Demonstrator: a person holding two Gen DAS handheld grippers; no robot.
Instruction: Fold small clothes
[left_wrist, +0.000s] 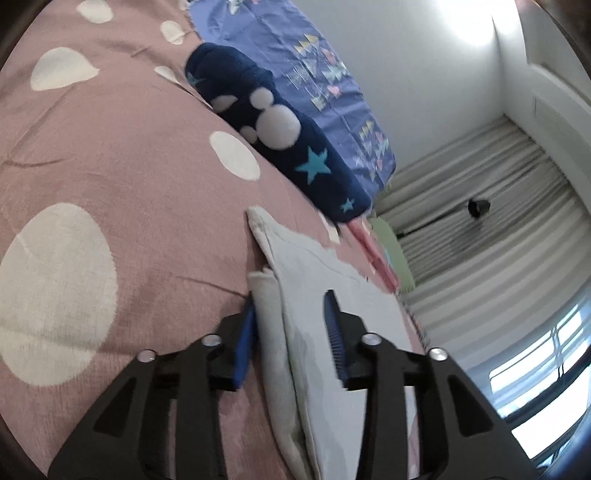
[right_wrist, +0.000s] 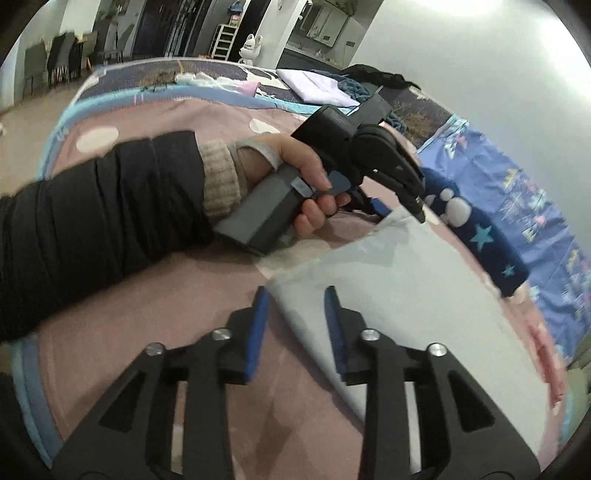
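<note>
Squarely between hand-held gripper (left_wrist: 291, 314) pads: garment (left_wrist: 325, 295).

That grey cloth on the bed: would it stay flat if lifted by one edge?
Probably not. The grey cloth lies limp in folded layers, so it would likely droop and unfold. It looks thin and light. The pink bedspread is wrinkly, so pushing may bunch it.

No readable text, label, brand, number or sign is found in either view. Only printed shapes are seen: stars and round spots on the dark blue garment (left_wrist: 280, 136), and small triangles on the blue cloth (left_wrist: 295, 55) beside it.
</note>
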